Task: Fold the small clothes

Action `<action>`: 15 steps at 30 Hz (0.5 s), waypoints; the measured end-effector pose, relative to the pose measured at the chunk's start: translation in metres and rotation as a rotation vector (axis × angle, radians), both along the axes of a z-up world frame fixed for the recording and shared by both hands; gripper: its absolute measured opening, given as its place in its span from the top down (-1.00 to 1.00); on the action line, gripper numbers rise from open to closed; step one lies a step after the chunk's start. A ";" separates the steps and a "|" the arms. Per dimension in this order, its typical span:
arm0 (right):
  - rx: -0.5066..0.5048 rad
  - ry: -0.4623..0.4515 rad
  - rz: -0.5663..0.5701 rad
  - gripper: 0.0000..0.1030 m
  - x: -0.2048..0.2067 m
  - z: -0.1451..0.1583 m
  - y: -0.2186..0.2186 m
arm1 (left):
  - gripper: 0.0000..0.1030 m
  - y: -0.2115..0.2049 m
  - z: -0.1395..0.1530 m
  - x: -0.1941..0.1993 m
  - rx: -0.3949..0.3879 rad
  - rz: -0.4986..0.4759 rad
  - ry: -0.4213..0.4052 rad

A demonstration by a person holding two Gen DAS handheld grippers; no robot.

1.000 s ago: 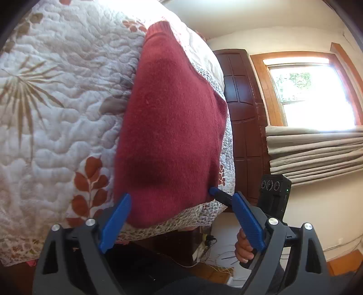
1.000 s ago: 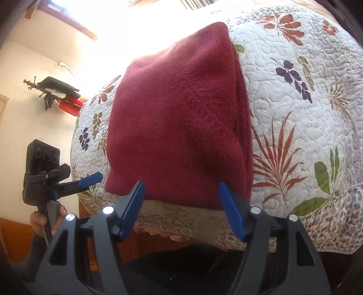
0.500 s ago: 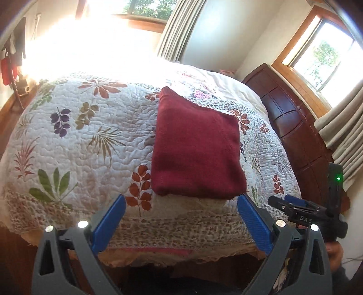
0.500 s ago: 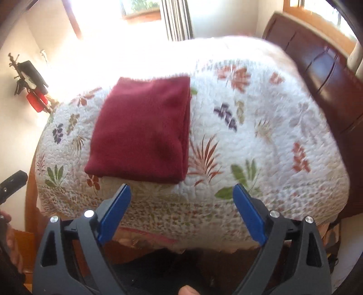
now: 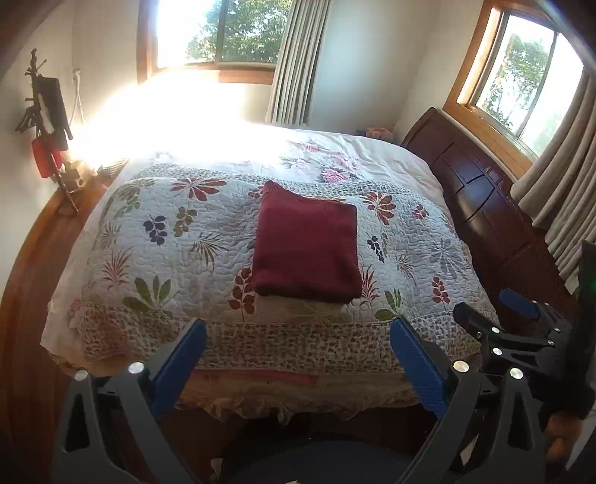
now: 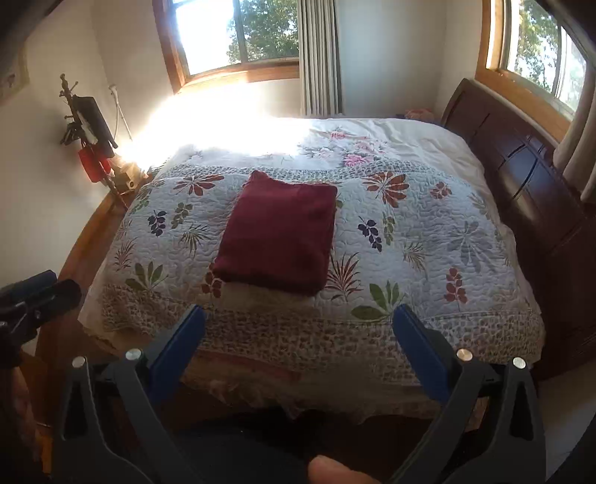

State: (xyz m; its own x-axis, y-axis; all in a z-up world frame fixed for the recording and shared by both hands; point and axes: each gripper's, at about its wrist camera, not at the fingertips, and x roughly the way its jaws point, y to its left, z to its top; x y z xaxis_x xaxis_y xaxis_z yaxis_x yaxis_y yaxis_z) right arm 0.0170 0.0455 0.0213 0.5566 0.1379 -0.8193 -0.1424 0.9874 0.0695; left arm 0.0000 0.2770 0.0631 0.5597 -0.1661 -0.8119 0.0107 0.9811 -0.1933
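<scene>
Lying folded into a neat rectangle, the maroon sweater (image 5: 306, 244) rests flat on the floral quilt (image 5: 178, 238), ahead of both tools and well beyond their fingertips, near the foot edge of the bed. A second ago it filled each wrist view, with the blue pads almost at its hem; now it sits small and whole in the middle of each picture, so both tools have drawn back and risen away from it. Its edges look squared, with no sleeve or loose flap showing, though a knitted corner pokes out a little at the far left.

The left gripper (image 5: 298, 357) hangs off the bed, fingers spread wide and holding nothing. The right gripper (image 6: 298, 344) does the same, released and empty, with the sweater ahead and slightly left of its centre line. Each tool appears at the edge of the other's view, so they hover side by side, apart from the cloth.

Beyond the quilt, a dark wooden headboard (image 5: 480, 208) stands off to the right, and curtained windows (image 5: 219, 29) pour glare over the far part of the bed.

To my eye, this retreat means the folding of this garment is finished. No other garment shows on the bed, so the task may be complete or waiting on a fresh piece.
</scene>
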 end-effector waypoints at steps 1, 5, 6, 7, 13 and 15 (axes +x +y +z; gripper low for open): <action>0.004 0.003 0.006 -0.94 -0.005 0.000 0.006 | -0.92 0.001 -0.002 -0.004 -0.004 0.000 0.004; -0.015 -0.032 0.003 -0.94 -0.026 0.010 0.014 | -0.92 0.002 -0.004 -0.021 0.005 -0.008 0.008; -0.013 -0.043 -0.001 -0.94 -0.030 0.014 0.015 | -0.92 0.003 -0.004 -0.025 0.006 -0.007 0.006; -0.016 -0.054 -0.008 -0.94 -0.034 0.016 0.015 | -0.92 0.004 -0.005 -0.028 0.004 -0.004 0.008; -0.073 -0.118 -0.024 -0.94 -0.052 0.026 0.021 | -0.92 0.010 -0.011 -0.040 -0.027 0.005 0.012; -0.066 -0.116 -0.026 -0.94 -0.055 0.027 0.021 | -0.92 0.010 -0.009 -0.044 -0.030 0.005 0.004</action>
